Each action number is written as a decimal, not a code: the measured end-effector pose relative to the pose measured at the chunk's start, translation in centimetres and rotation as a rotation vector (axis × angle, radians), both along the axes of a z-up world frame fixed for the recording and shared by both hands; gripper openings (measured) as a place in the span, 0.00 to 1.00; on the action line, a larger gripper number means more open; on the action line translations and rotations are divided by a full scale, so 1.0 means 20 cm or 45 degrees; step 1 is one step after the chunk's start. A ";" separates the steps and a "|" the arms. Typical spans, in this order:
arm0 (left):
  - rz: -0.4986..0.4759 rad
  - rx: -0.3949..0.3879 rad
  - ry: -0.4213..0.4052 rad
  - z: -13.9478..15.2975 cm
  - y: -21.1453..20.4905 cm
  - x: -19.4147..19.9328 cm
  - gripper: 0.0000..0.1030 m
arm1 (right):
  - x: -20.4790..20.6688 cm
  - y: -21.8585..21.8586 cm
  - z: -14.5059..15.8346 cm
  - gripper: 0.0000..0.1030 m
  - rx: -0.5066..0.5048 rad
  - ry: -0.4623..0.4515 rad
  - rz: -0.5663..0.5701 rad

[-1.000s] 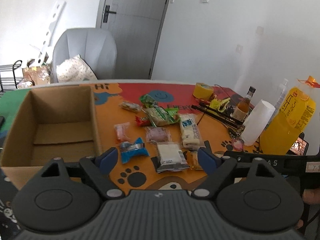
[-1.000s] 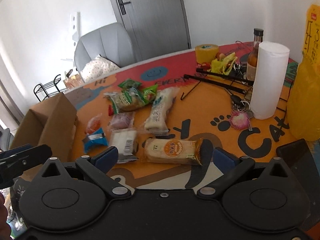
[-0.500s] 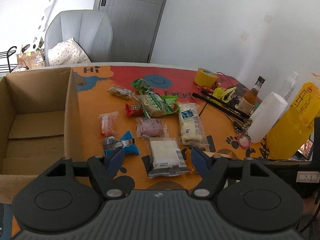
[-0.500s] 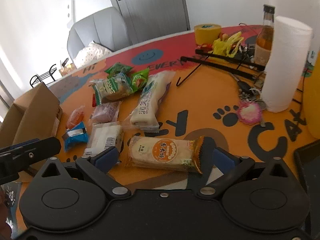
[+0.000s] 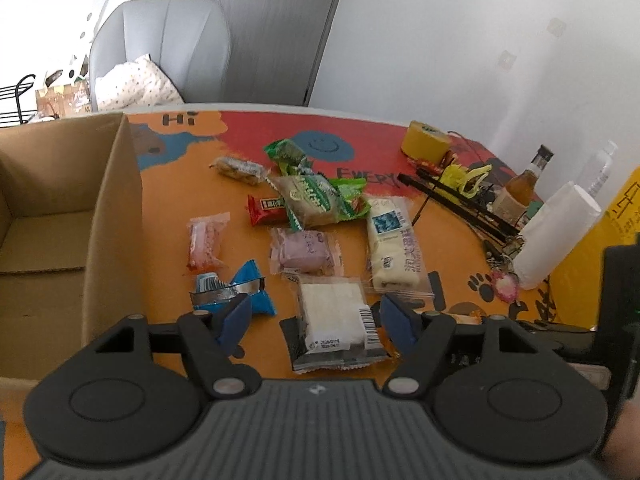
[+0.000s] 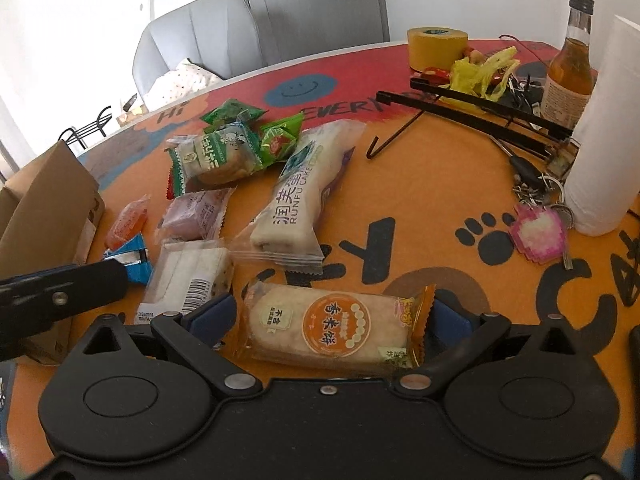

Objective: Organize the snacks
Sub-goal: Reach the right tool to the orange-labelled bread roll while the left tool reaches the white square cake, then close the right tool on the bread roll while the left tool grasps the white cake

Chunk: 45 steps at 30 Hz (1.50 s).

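the left gripper (image 5: 314,322) is held apart, its jaws having narrowed within the last second and now steady, with a white cake pack (image 5: 334,316) lying between them on the surface (image 5: 452,264); no pad is seen pressing on it. that pack's long axis runs away from the camera, its barcode end nearest. the gripper is pitched down toward the surface. just left of its left finger lies a blue wrapper (image 5: 234,290).

the right gripper (image 6: 330,320) is also held apart, straddling an orange-labelled rice cake (image 6: 334,328) whose long axis lies crosswise, from finger to finger; the pack's ends are seen close to the pads, but contact cannot be told. this gripper too is tilted down at the surface.

farther off, a long white cake (image 6: 306,192) is laid pointing away, with a purple pack (image 5: 304,250) and a pink pack (image 5: 206,240) to its left. beyond these a green pack (image 5: 316,200), a red bar (image 5: 268,210) and a small nut bar (image 5: 238,168) are scattered. a cardboard box (image 5: 116,216) stands open at the left edge. at the far right a paper roll (image 6: 604,152), a bottle (image 6: 570,64) and a tape roll (image 6: 436,46) are seen.
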State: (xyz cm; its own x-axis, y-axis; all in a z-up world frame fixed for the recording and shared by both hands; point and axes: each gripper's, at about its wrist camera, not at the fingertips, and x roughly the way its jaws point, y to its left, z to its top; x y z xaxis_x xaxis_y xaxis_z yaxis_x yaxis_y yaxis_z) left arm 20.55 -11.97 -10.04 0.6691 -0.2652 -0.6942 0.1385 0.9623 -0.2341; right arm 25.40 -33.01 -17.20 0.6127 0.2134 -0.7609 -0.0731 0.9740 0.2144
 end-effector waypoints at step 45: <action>0.008 0.095 0.060 -0.10 -0.12 0.06 0.44 | -0.09 -0.13 0.04 0.77 -0.172 -0.054 -0.133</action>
State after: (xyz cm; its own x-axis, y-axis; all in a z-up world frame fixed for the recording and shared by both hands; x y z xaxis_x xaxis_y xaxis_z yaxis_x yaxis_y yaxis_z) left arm 21.65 -14.37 -12.09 0.6368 -0.2071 -0.7427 0.1229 0.9782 -0.1674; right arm 23.55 -35.58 -16.48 0.6585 0.0445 -0.7513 0.0235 0.9965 0.0796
